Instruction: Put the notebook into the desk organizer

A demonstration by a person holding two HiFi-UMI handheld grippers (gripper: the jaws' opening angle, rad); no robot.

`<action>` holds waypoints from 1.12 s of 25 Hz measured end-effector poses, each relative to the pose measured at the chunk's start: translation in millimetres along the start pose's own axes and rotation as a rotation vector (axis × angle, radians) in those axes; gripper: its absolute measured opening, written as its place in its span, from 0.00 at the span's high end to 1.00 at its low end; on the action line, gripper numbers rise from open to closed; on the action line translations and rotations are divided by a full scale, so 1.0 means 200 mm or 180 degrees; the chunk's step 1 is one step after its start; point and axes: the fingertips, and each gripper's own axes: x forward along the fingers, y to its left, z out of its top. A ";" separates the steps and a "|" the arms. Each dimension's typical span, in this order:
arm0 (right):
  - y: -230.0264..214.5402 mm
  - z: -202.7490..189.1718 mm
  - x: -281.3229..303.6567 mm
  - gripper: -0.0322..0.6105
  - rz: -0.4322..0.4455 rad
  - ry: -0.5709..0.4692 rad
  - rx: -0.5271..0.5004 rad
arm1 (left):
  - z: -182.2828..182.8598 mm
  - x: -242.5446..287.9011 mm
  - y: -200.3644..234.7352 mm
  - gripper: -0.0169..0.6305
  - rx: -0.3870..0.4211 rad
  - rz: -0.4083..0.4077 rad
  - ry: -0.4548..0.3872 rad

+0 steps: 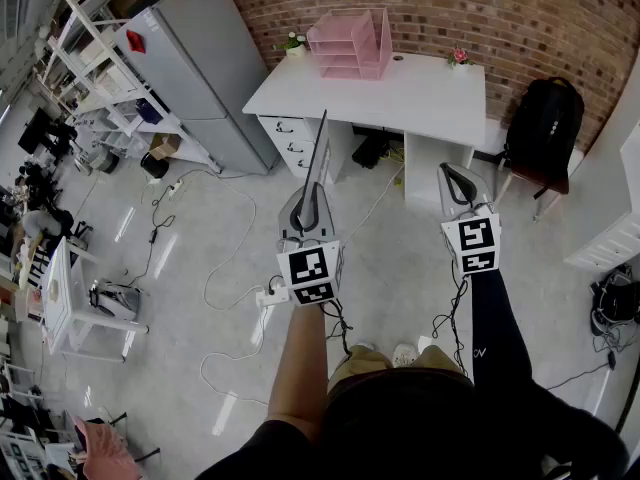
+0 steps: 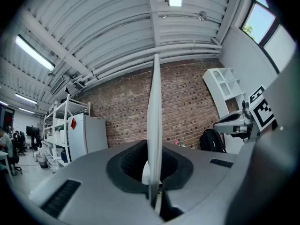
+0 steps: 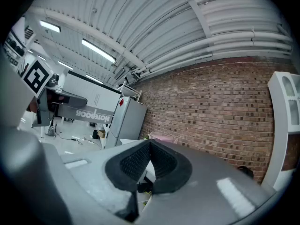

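Between the pads of the left gripper stands a thin grey hard-cover notebook, clamped by its near end and held on edge. It projects forward and upward from the jaws. In the left gripper view the book shows only as a narrow pale strip rising from the jaw cleft, with the pads closed tight on both faces. In the right gripper view its grey cover, bearing white lettering, shows broadside to that gripper's left.

The right gripper is held level beside the left one, well apart from it and clear of the notebook. Its jaws are brought together with the dark ribbed pads meeting, and nothing sits between them.

Ahead of both grippers, well apart from them, stands a white rectangular desk set against a red brick wall. A pink wire-mesh desk organizer with stacked trays sits at the back of the desktop, forward of the left gripper. The notebook is not in it, nor touching it or the desk.

A black backpack rests on a seat forward and to the right of the right gripper. A tall grey refrigerator stands forward and to the left of the left gripper.
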 end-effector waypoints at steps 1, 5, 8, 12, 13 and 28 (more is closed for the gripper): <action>0.01 0.00 0.00 0.95 0.0037 -0.0020 -0.0004 | 0.00 0.00 0.00 0.95 -0.0006 0.0014 -0.0005; 0.03 0.01 -0.01 0.95 0.0112 -0.0090 0.0015 | 0.01 -0.01 0.00 0.95 -0.0033 0.0041 -0.0003; 0.02 0.00 -0.02 0.95 0.0128 -0.0127 0.0056 | 0.01 -0.02 -0.01 0.95 -0.0049 0.0061 0.0004; 0.01 -0.01 -0.03 0.95 0.0153 -0.0207 0.0116 | 0.00 -0.04 -0.01 0.95 -0.0052 0.0088 0.0017; 0.01 -0.01 -0.03 0.95 0.0157 -0.0216 0.0129 | 0.00 -0.04 -0.01 0.95 -0.0046 0.0095 0.0021; 0.00 -0.05 0.09 0.95 0.0233 -0.0208 0.0226 | -0.03 0.05 0.04 0.95 -0.0072 0.0163 0.0058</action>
